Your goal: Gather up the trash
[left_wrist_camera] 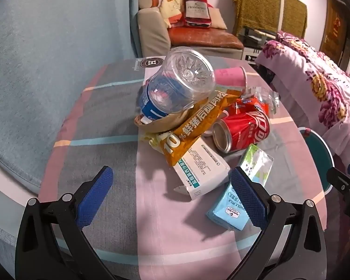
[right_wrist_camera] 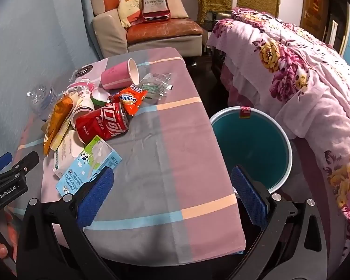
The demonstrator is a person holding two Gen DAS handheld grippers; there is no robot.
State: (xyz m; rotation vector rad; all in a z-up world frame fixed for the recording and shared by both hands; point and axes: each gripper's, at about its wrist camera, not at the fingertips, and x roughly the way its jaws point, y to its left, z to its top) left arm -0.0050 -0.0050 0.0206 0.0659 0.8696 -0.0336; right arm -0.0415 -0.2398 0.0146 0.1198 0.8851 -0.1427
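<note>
on the table: all trash visible lies in one pile on the checked cloth; none of it is lifted.
pile, top: clear plastic bottle on its side, resting in a shallow brown bowl, which sits on the orange snack bag.
pile, middle: red cola can on its side, touching the orange snack bag; white medicine box flat under the bag's near end.
pile, near edge: blue milk carton flat on the cloth, the closest item to both tools.
pile, far side: pink cup tipped over, orange ovaltine sachet and a crumpled clear wrapper just beside it.
bin: teal bin with white rim stands on the floor beside the table's right edge; the part of its inside that shows holds no trash.
left gripper: jaws fully apart, nothing between the pads, angled down over the cloth short of the medicine box.
right gripper: jaws fully apart, nothing gripped, angled down above bare cloth; milk carton just beside its left pad.
progress: judged at the start; no item collected as far as the views show.
remaining: every item listed still needs to go from table to bin.
likely first pick: the milk carton, as the nearest and least entangled.
</note>
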